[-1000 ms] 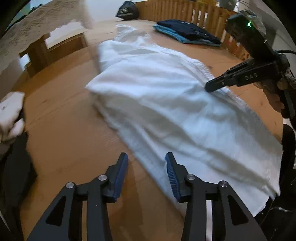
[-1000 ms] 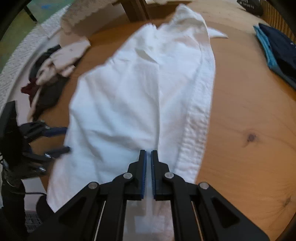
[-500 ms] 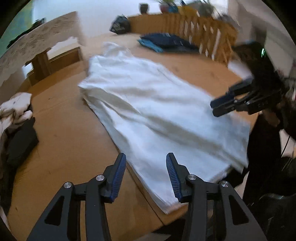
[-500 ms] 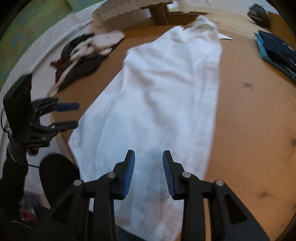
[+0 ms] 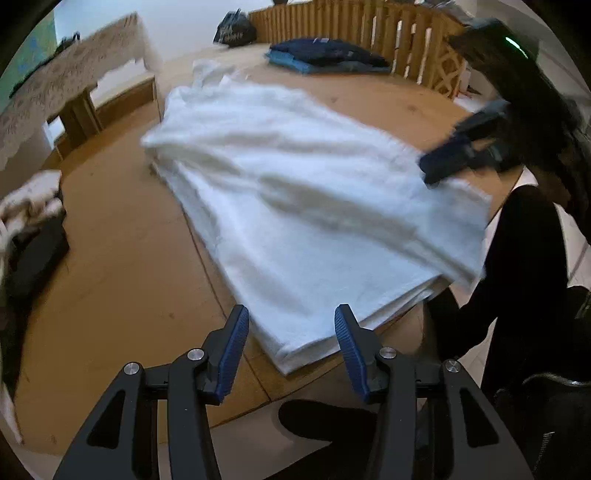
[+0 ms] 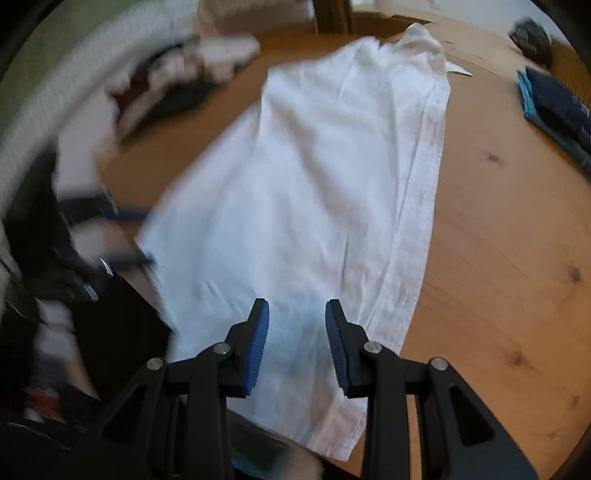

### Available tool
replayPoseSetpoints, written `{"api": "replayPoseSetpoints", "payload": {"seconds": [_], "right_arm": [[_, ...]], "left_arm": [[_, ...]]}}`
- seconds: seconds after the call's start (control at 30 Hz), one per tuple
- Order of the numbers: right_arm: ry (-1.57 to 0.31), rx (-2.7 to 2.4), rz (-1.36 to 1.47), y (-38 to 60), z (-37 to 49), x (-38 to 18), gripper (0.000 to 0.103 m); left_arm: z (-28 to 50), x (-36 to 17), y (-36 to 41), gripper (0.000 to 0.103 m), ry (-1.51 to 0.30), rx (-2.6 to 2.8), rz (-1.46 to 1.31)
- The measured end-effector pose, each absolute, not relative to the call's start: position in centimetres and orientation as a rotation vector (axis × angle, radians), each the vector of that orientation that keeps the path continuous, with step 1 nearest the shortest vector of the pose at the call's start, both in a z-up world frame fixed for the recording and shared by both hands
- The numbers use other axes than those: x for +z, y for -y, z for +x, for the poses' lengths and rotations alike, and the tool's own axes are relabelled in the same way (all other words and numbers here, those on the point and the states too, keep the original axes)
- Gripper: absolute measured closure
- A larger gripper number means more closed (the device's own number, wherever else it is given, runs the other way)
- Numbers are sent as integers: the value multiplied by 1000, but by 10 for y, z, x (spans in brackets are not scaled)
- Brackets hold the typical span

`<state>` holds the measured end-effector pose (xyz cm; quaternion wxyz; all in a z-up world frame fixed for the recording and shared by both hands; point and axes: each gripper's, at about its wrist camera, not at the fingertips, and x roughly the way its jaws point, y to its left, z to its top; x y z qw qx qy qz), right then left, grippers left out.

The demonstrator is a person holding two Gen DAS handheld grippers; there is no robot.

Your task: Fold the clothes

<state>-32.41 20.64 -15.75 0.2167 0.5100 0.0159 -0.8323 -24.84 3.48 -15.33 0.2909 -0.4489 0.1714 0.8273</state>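
A white garment [image 5: 295, 192] lies folded lengthwise on the round wooden table [image 5: 122, 266], its near end hanging over the table's edge. In the right wrist view the same white garment [image 6: 314, 192] stretches away from me, hem nearest. My left gripper [image 5: 291, 325] is open just short of the garment's near corner, nothing between its fingers. My right gripper [image 6: 297, 325] is open above the hem end, not touching the cloth that I can see. In the left wrist view the right gripper [image 5: 458, 155] hovers blurred at the garment's right edge.
Folded dark blue and teal clothes [image 5: 325, 55] lie at the table's far side by a wooden railing [image 5: 369, 26]. A pile of unfolded clothes [image 5: 29, 221] sits at the left edge. A black bag [image 5: 234, 29] stands far back. A person's dark clothing [image 5: 524, 266] is at right.
The right gripper went from shut to open and let go of the garment. Both grippers drew back toward the table's near edge, and the left gripper stayed open.
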Motion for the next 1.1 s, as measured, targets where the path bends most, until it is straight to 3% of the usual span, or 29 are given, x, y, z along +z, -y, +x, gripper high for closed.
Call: {"api": "replayPoseSetpoints", "payload": {"seconds": [0.23, 0.33, 0.43, 0.6, 0.83, 0.93, 1.03, 1.1], "right_arm": [[279, -2358, 1287, -264, -419, -106, 72], [279, -2377, 1296, -265, -482, -106, 72], [271, -2364, 1318, -257, -540, -120, 72], [224, -2297, 1378, -234, -622, -156, 72], [40, -2423, 1560, -260, -681, -188, 72], [215, -2338, 1492, -274, -677, -174, 72], [228, -2252, 1367, -250, -666, -155, 72], [185, -2199, 1366, -223, -672, -157, 85]], "left_arm": [[-319, -106, -87, 55, -581, 2172, -1048], [-389, -108, -106, 55, -544, 2152, -1073], [-464, -126, -119, 54, -617, 2234, -1097], [-566, -166, -113, 54, -505, 2281, -1226], [-578, -188, -100, 48, -568, 2227, -1255], [-576, -174, -102, 50, -565, 2245, -1193], [-584, -160, -110, 50, -522, 2259, -1107], [-595, -159, -118, 50, -509, 2260, -1080]]}}
